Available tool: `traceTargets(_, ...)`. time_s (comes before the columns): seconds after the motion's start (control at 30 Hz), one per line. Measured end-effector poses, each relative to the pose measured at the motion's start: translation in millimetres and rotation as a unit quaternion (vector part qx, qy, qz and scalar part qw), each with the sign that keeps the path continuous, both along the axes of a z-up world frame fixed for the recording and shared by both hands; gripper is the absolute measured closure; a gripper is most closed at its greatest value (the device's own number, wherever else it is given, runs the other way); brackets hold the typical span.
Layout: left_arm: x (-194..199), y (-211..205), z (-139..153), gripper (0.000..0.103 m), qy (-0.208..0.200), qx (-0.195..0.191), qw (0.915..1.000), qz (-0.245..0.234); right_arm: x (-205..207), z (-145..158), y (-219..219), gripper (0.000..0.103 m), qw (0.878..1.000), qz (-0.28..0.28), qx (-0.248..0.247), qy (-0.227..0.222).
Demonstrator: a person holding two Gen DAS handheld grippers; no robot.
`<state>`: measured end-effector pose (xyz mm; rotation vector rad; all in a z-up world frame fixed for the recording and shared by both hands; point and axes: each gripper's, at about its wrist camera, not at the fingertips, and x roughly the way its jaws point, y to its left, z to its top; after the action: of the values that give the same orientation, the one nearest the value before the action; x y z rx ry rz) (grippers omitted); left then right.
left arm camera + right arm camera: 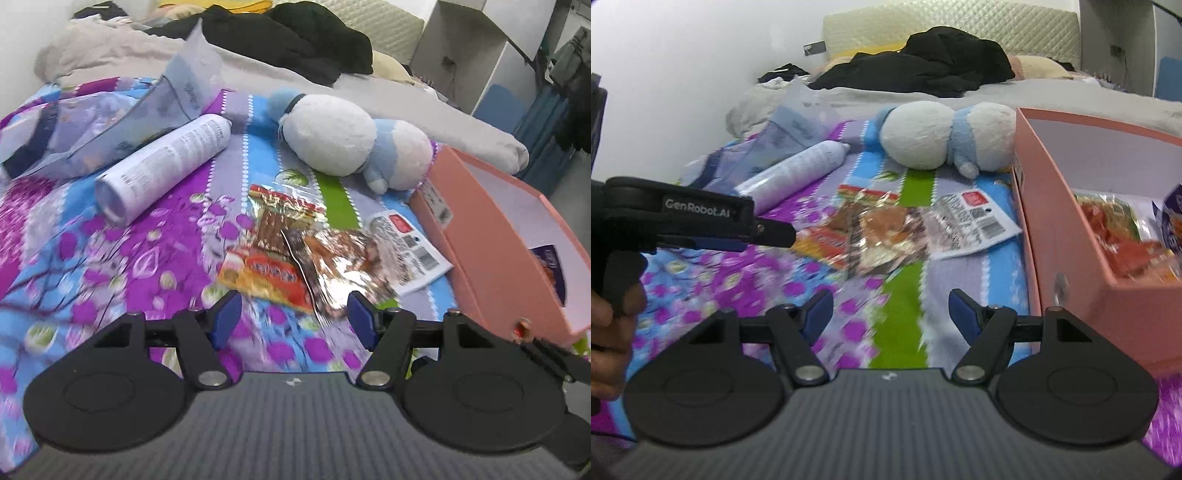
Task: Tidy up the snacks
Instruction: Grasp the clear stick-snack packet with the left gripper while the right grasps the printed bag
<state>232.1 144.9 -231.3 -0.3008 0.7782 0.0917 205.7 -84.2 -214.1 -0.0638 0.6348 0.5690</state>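
Note:
Several snack packets lie on the flowered bedspread: a red and gold packet (275,236), a shiny foil packet (340,266) over it, and a white packet with barcodes (410,247). They also show in the right wrist view: the foil packet (886,236) and the white packet (971,221). A pink box (491,236) stands at the right; in the right wrist view the box (1060,229) holds red snack packets (1123,240). My left gripper (293,317) is open, just short of the packets. My right gripper (890,314) is open and empty above the bedspread. The left gripper (775,232) shows from the side there.
A white spray can (166,166) lies left of the snacks. A white and blue plush toy (351,140) lies behind them. A clear plastic bag (110,125) sits at the far left. Black clothes (295,40) and grey bedding lie further back.

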Motion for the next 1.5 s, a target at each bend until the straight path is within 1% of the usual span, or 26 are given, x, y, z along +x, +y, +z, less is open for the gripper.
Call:
traceTargets(0.1,23.7,11.3,-12.7,0.035,0.001,0.001,1.0000,-0.003,21.9,-12.9,13.2,0.031,1.000,0.005,-0.007,-0.009)
traceTargets(0.23,52.8,27.7,-23.8,0.035,0.000,0.006,1.0000,-0.003,43.0,-21.8,30.8,0.030,1.000,0.018,-0.005,-0.020)
traceTargets(0.3,65.5,36.4,-28.7,0.035,0.000,0.002,1.0000,-0.003,54.4,-26.9,41.2,0.017,0.999,0.022,-0.015,-0.023)
traceTargets(0.33,71.0,40.6,-30.7,0.035,0.000,0.000,1.0000,-0.003,60.2,-28.7,46.3,0.015,0.999,0.023,-0.020,-0.026)
traceTargets(0.47,91.4,52.6,-42.2,0.035,-0.001,-0.005,1.0000,0.003,83.5,-32.0,62.8,0.015,0.998,0.033,-0.040,-0.035)
traceTargets(0.53,97.5,56.6,-49.9,0.035,0.001,-0.018,0.9998,0.007,93.7,-32.2,69.2,0.015,0.997,0.035,-0.046,-0.044)
traceTargets(0.57,99.3,57.6,-53.5,0.035,0.000,-0.025,0.9997,0.008,98.0,-32.8,72.6,0.015,0.997,0.034,-0.053,-0.051)
traceTargets(0.63,102.3,57.7,-57.9,0.035,-0.005,-0.024,0.9997,0.008,108.5,-36.2,79.2,0.015,0.995,0.033,-0.073,-0.062)
traceTargets(0.67,103.2,57.0,-58.6,0.035,-0.007,-0.021,0.9997,0.006,112.8,-38.6,81.4,0.015,0.994,0.033,-0.082,-0.063)
traceTargets(0.73,104.2,56.8,-59.2,0.035,-0.010,-0.021,0.9997,0.005,122.1,-44.3,84.0,0.008,0.993,0.031,-0.097,-0.057)
traceTargets(0.77,104.4,57.5,-59.5,0.035,-0.010,-0.024,0.9997,0.005,124.4,-46.2,84.1,0.001,0.993,0.029,-0.099,-0.058)
traceTargets(0.83,103.2,58.6,-59.3,0.035,-0.011,-0.028,0.9995,0.005,127.8,-49.2,83.8,0.000,0.993,0.025,-0.105,-0.051)
traceTargets(0.93,102.1,60.1,-58.9,0.035,-0.013,-0.034,0.9993,0.008,130.8,-51.7,76.5,0.000,0.996,0.025,-0.084,-0.021)
traceTargets(0.97,102.4,59.9,-58.9,0.035,-0.013,-0.034,0.9993,0.009,131.4,-52.0,73.3,0.004,0.997,0.026,-0.078,-0.014)
traceTargets(1.0,102.4,59.3,-58.7,0.034,-0.012,-0.032,0.9994,0.009,130.1,-52.4,71.0,0.011,0.997,0.027,-0.076,-0.012)
traceTargets(1.03,102.1,58.4,-58.2,0.034,-0.011,-0.031,0.9994,0.008,127.8,-52.0,69.5,0.016,0.997,0.031,-0.076,-0.013)
traceTargets(1.07,102.7,57.4,-57.9,0.030,-0.010,-0.030,0.9995,0.007,125.3,-51.5,69.2,0.024,0.996,0.034,-0.076,-0.014)
traceTargets(1.1,103.1,56.7,-57.5,0.022,-0.010,-0.034,0.9993,0.004,123.1,-50.7,68.0,0.030,0.997,0.036,-0.073,-0.014)
traceTargets(1.13,103.8,56.2,-57.5,0.018,-0.010,-0.040,0.9991,0.002,120.7,-49.5,67.4,0.033,0.997,0.037,-0.072,-0.014)
traceTargets(1.17,104.0,55.0,-57.3,0.013,-0.010,-0.043,0.9990,0.000,117.8,-47.9,67.5,0.038,0.996,0.037,-0.074,-0.018)
traceTargets(1.2,104.8,53.2,-56.7,0.012,-0.009,-0.042,0.9991,-0.002,115.0,-46.0,67.6,0.041,0.996,0.037,-0.077,-0.022)
traceTargets(1.3,107.6,47.1,-56.3,0.012,-0.001,-0.025,0.9997,-0.007,106.6,-39.3,65.2,0.043,0.996,0.022,-0.081,-0.033)
traceTargets(1.37,108.6,44.9,-55.9,0.012,-0.001,-0.023,0.9996,-0.014,100.2,-34.0,62.3,0.044,0.996,0.007,-0.082,-0.042)
traceTargets(1.43,110.1,42.7,-55.7,0.012,-0.003,-0.024,0.9995,-0.022,93.0,-29.0,57.4,0.044,0.996,0.000,-0.079,-0.037)
traceTargets(1.5,114.0,37.5,-56.6,0.012,0.001,-0.013,0.9995,-0.030,85.2,-26.2,56.3,0.044,0.996,0.005,-0.086,-0.035)
